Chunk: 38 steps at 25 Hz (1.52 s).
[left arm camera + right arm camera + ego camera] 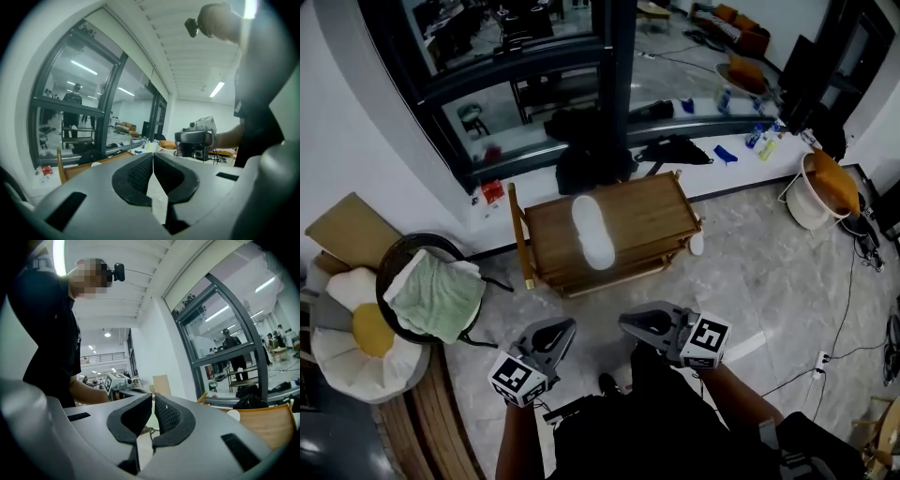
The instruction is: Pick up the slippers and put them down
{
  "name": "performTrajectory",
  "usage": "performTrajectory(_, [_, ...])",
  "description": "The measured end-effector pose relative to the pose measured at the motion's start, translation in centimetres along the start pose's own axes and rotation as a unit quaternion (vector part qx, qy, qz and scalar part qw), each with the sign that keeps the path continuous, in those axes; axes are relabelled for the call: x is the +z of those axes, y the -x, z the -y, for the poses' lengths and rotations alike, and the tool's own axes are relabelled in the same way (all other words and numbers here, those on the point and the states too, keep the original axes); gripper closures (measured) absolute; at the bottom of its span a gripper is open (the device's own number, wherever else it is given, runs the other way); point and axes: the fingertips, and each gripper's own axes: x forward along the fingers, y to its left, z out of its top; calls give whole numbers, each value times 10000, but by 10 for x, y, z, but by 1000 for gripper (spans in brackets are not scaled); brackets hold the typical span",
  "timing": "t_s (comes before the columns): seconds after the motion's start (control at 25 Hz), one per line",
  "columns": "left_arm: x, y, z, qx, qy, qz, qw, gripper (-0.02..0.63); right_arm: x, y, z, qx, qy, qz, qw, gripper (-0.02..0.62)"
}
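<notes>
A white slipper point(592, 232) lies on top of the low wooden table point(647, 211) ahead of me; its end also shows in the left gripper view point(96, 164) and the right gripper view point(233, 415). A second white slipper point(697, 244) lies on the floor at the table's right side. My left gripper point(565, 328) and right gripper point(628, 322) are held side by side over the floor, short of the table. The left gripper's point(152, 155) jaws meet at the tips with nothing between them. The right gripper's point(153, 396) jaws are likewise shut and empty.
A dark round chair with a green towel point(436, 295) and a flower cushion point(356, 328) stand at the left. A white basket with an orange cushion point(825, 187) sits at the right. Black bags point(591, 159) lie on the window ledge behind the table. Cables point(844, 319) cross the floor.
</notes>
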Motion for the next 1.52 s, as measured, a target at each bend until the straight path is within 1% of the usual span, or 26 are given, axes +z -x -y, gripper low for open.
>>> performTrajectory(0.2, [8, -33, -29, 288, 145, -34, 9995, 594, 0, -4, 50, 251, -35, -85, 9996, 569])
performTrajectory(0.28, [12, -47, -39, 382, 205, -111, 9990, 594, 0, -4, 73, 393, -50, -45, 9992, 569])
performTrajectory(0.36, [13, -61, -49, 453, 246, -210, 9984, 594, -3, -5, 95, 537, -176, -68, 9984, 569])
performTrajectory(0.56, [14, -99, -72, 712, 472, -322, 9958, 594, -16, -1, 133, 942, -383, -545, 9933, 569])
performTrajectory(0.68, [14, -120, -78, 790, 464, -381, 9951, 594, -23, 3, 155, 1094, -639, -549, 9904, 569])
performTrajectory(0.8, [7, -132, -85, 895, 534, -499, 9933, 594, -32, 6, 173, 1155, -1063, -421, 9867, 569])
performTrajectory(0.92, [-7, -141, -98, 941, 747, -556, 9912, 594, -46, 4, 191, 1080, -1456, -365, 9828, 568])
performTrajectory(1.04, [-22, -143, -111, 870, 1013, -580, 9894, 594, -63, -5, 206, 959, -1829, -355, 9778, 567])
performTrajectory(1.12, [-35, -147, -122, 821, 1159, -534, 9884, 594, -78, -13, 218, 846, -2107, -351, 9733, 556])
performTrajectory(1.16, [-43, -150, -128, 799, 1247, -533, 9875, 594, -88, -18, 225, 766, -2259, -373, 9704, 531])
performTrajectory(1.2, [-52, -153, -134, 760, 1341, -559, 9865, 594, -99, -23, 231, 663, -2410, -400, 9674, 485])
performTrajectory(1.24, [-62, -156, -139, 697, 1425, -602, 9855, 594, -111, -28, 236, 543, -2548, -421, 9645, 460])
performTrajectory(1.28, [-72, -159, -144, 623, 1482, -648, 9849, 594, -124, -32, 241, 420, -2679, -431, 9616, 459])
performTrajectory(1.4, [-100, -166, -160, 493, 1509, -710, 9848, 594, -166, -43, 251, 128, -3114, -439, 9492, 455])
performTrajectory(1.52, [-123, -170, -169, 507, 1451, -765, 9852, 594, -205, -48, 258, -64, -3591, -466, 9321, 449])
